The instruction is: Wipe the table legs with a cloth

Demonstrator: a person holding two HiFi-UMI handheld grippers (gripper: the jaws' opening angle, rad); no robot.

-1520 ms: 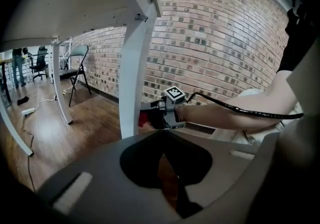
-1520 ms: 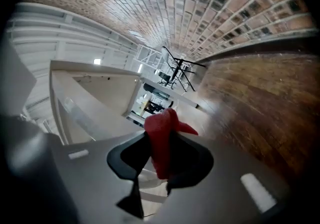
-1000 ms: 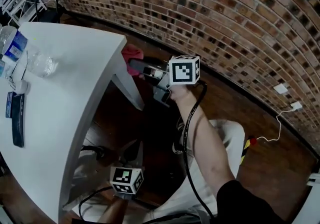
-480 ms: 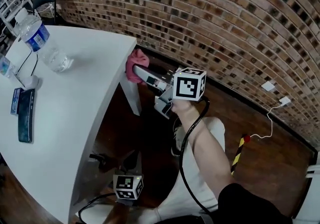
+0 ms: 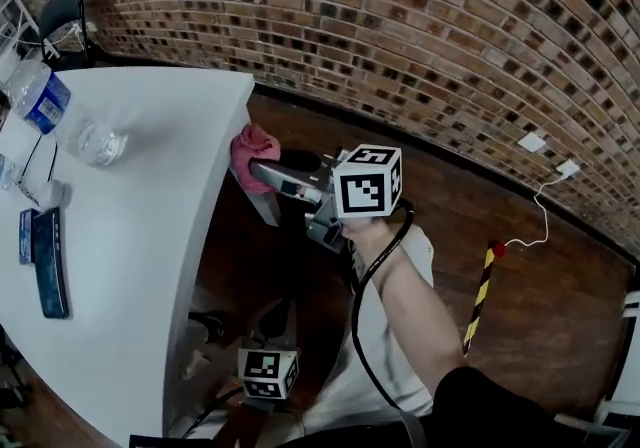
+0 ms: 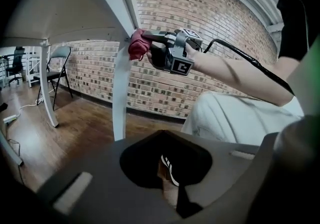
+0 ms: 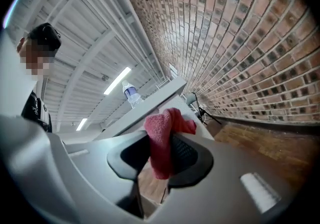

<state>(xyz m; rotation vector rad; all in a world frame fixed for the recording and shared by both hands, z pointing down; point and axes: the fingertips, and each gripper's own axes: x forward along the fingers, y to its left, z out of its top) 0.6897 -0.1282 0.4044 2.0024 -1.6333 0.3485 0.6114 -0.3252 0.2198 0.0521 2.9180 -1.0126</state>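
A: Over to the right gripper (image 5: 258, 170): clamped on the pink cloth (image 5: 254, 147), wad bunched out past the jaw tips.

B: And parked high, right up at the head of the table leg (image 6: 121, 98), just under the rim of the white table (image 5: 140, 236). Looks pressed against the leg's top end, going by the left gripper view.

A: Held roughly level, pointing straight across at the leg. So, dead ahead of the jaws, no gap to close.

B: Worth noting the leg's long axis: upright with a slight slant, running from tabletop down to the wooden floor (image 6: 75, 133). Crosswise to the gripper, then.

A: Meaning, by my reckoning, a stroke downward along that axis, keeping the cloth against the white face all the way. Nearly the whole length left to cover below the cloth.

B: And the left gripper (image 6: 162, 131)?

A: Low under the table, jaws together, nothing between them, only a shoe (image 6: 167, 168) glimpsed beyond. Well apart from this leg, looking at it from the side.

B: So clearly the right hand's job. Nearer by far, and carrying the cloth.

A: Only risk worth a mention: sliding off the narrow face on the way down, or losing that loose wad.

B: Up on top, a water bottle (image 5: 70, 121) and a phone (image 5: 50, 261), well apart from the action.
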